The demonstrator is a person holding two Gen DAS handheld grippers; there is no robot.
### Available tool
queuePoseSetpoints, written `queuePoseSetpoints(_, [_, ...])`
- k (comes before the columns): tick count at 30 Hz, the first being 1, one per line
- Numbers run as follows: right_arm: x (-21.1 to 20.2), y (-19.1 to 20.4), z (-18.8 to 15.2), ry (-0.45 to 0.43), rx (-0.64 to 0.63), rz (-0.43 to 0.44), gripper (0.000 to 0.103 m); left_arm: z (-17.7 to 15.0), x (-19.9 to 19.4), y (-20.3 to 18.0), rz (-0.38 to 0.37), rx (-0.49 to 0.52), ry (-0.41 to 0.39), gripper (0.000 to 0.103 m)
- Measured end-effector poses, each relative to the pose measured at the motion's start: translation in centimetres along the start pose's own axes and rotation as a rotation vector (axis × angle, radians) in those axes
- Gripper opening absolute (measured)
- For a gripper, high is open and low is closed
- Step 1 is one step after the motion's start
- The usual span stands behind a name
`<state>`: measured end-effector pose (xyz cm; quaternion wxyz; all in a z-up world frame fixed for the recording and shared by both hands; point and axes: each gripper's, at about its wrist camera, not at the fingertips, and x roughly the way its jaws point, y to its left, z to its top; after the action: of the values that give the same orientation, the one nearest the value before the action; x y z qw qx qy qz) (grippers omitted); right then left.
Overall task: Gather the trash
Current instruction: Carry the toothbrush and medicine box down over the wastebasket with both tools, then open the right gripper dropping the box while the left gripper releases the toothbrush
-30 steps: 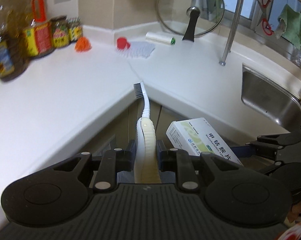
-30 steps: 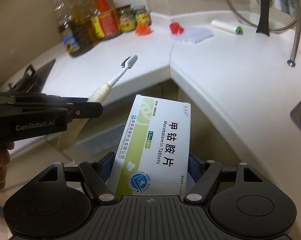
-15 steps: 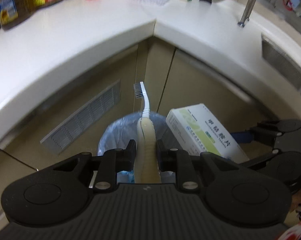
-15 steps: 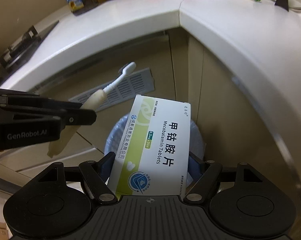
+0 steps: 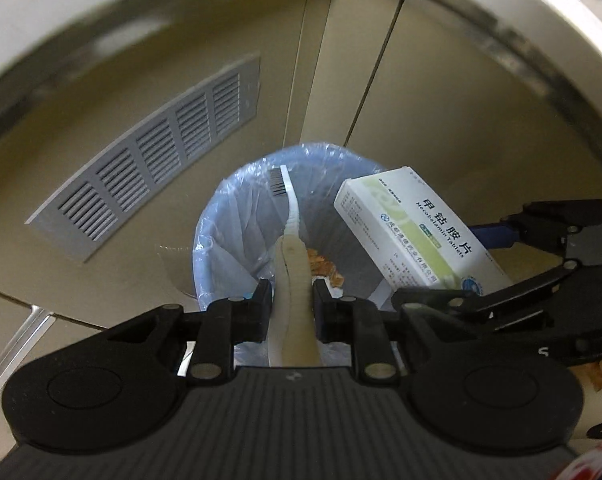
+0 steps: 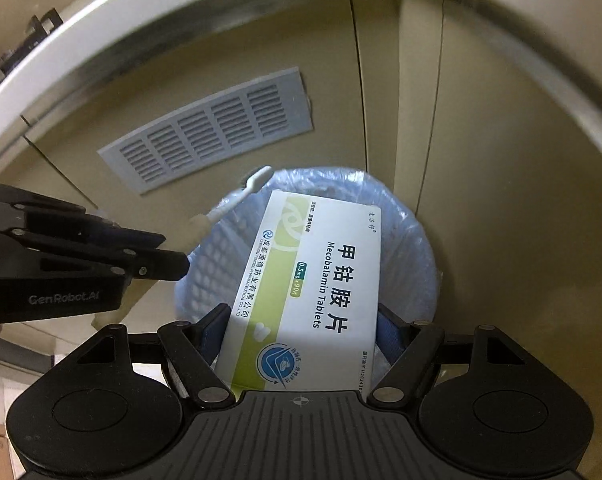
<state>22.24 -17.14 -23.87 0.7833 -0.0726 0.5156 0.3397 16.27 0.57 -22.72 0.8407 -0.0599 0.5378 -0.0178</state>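
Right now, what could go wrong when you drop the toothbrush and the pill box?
The toothbrush is long, and its bristle end reaches toward the far rim of the lined trash bin; released from the left gripper it might bounce off the rim.

The Mecobalamin tablet box in the right gripper is wide and close beside the toothbrush, so they may collide.

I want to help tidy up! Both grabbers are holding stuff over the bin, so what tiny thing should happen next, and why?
Probably open both grippers and let go. The left gripper is clamped on the toothbrush, the right gripper on the tablet box, and both hang over the mouth of the blue-lined bin, so they should drop inside.
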Motion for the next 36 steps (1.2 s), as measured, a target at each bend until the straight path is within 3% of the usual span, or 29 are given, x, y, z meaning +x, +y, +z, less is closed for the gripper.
queuePoseSetpoints(16, [6.4, -2.4, 0.2, 0.057, 0.020, 0.008, 0.074, 0.8, 8.5, 0.5, -0.047, -0.012, 0.152, 0.019])
queuePoseSetpoints(25, [7.3, -2.6, 1.0, 0.069, 0.047, 0.011, 0.075, 1.4, 10.2, 1.1, -0.030, -0.035, 0.182, 0.020])
queuePoseSetpoints(36, [8.1, -2.8, 1.6, 0.083, 0.063, 0.004, 0.075, 1.8, 9.5, 1.2, -0.023, -0.034, 0.182, 0.024])
